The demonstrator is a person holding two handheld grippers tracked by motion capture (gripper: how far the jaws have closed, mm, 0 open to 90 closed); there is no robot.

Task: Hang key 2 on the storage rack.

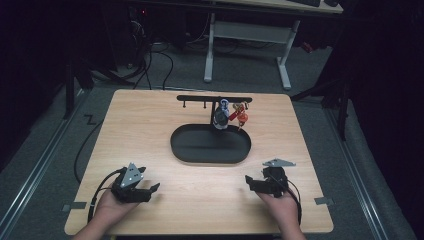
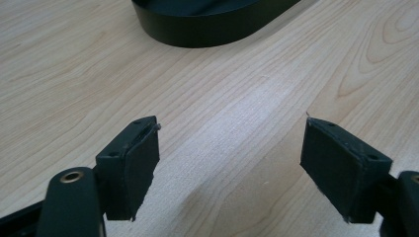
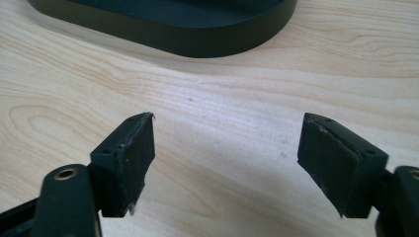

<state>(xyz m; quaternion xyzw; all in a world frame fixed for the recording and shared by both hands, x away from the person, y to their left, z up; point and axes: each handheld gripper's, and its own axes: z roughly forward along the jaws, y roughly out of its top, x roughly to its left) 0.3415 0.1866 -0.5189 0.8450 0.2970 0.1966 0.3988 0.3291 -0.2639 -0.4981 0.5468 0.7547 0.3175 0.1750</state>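
Observation:
A black oval tray (image 1: 185,150) lies at the middle of the wooden table, and its rim (image 2: 207,34) (image 3: 197,42) shows ahead in both gripper views. Behind it stands a black T-shaped rack (image 1: 200,98) with hooks. From the rack's right side hang a dark key fob bundle (image 1: 221,116) and red and orange key tags (image 1: 241,115). My left gripper (image 1: 154,190) rests near the front left of the table, open (image 2: 230,148), nothing between its pads. My right gripper (image 1: 249,182) sits at the front right, open (image 3: 226,148) and empty, low over the bare wood.
The table's front edge (image 1: 200,233) runs just behind both hands. Beyond the far edge stand a white desk frame (image 1: 247,35) and loose cables (image 1: 160,60) on the grey floor. A metal rail (image 1: 30,185) runs along the left side.

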